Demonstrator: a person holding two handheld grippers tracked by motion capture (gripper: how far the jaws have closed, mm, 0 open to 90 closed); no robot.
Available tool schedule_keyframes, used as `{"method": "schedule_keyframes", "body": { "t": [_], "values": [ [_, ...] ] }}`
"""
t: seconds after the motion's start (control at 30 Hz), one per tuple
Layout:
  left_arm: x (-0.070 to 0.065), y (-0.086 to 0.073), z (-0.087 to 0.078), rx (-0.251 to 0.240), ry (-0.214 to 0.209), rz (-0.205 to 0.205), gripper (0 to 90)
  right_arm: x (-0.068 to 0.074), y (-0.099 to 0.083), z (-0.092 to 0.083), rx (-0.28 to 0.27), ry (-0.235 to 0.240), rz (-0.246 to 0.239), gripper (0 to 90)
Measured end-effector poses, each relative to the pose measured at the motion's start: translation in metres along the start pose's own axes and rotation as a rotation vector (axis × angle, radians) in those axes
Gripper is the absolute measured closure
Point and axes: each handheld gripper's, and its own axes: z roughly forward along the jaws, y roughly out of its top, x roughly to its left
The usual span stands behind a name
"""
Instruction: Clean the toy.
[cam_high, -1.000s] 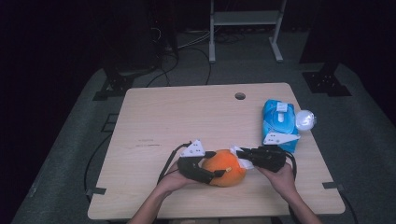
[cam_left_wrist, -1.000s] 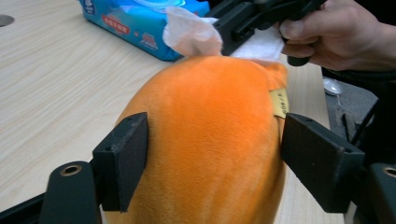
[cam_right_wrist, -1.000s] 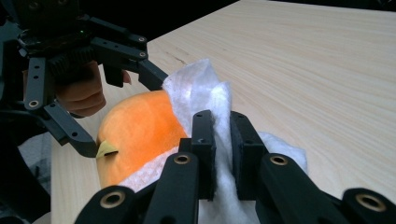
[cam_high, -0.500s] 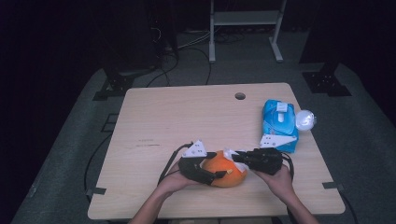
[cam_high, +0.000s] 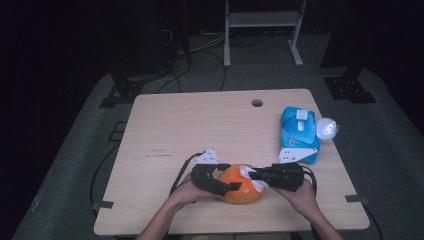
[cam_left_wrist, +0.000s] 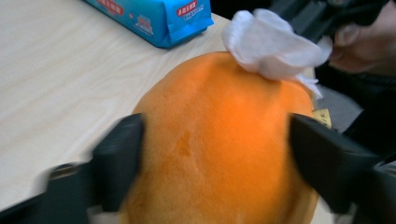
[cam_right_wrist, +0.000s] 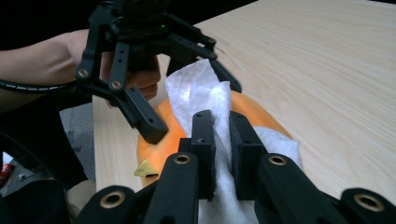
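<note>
Slightly tighter now, left gripper (cam_left_wrist: 215, 154) hugs the orange toy (cam_high: 239, 184); right gripper (cam_right_wrist: 223, 140) pinches the wipe (cam_right_wrist: 205, 93), which may slip off the fuzzy top.

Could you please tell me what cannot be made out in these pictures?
- Print on the blue wipes pack: too small in the high view, cut off by the top edge in the left gripper view.
- Underside of the orange plush toy: hidden against the table.
- Left gripper jaws: motion-blurred.
</note>
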Motion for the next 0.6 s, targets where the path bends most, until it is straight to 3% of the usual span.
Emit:
{"method": "schedule_keyframes", "body": {
  "t": [0.03,0.13,0.2,0.3,0.37,0.43,0.5,0.6],
  "values": [
    [-0.002,0.001,0.0,-0.013,0.006,0.014,33.2,0.0,0.001,-0.001,-0.002,-0.01,0.002,81.3],
    [-0.01,0.008,-0.004,-0.094,0.031,0.086,40.8,0.0,0.005,-0.004,-0.04,-0.037,0.0,81.2],
    [-0.016,0.014,-0.004,-0.124,0.092,0.152,41.5,0.002,0.009,-0.008,-0.071,-0.069,-0.02,81.2],
    [-0.019,0.015,-0.002,-0.121,0.148,0.202,39.8,0.0,0.012,-0.008,-0.089,-0.099,-0.028,81.2],
    [-0.015,0.009,0.003,-0.093,0.135,0.179,36.3,-0.005,0.009,-0.004,-0.066,-0.104,-0.026,81.2],
    [-0.011,0.008,0.003,-0.083,0.112,0.147,27.1,-0.01,0.002,0.002,-0.043,-0.08,-0.004,81.2],
    [-0.005,0.008,-0.001,-0.098,0.108,0.097,18.3,-0.011,0.001,0.005,-0.035,-0.069,-0.002,81.2],
    [0.004,0.002,0.001,-0.06,0.089,0.039,11.6,-0.01,0.001,0.006,-0.03,-0.062,-0.006,81.1]
  ]
}}
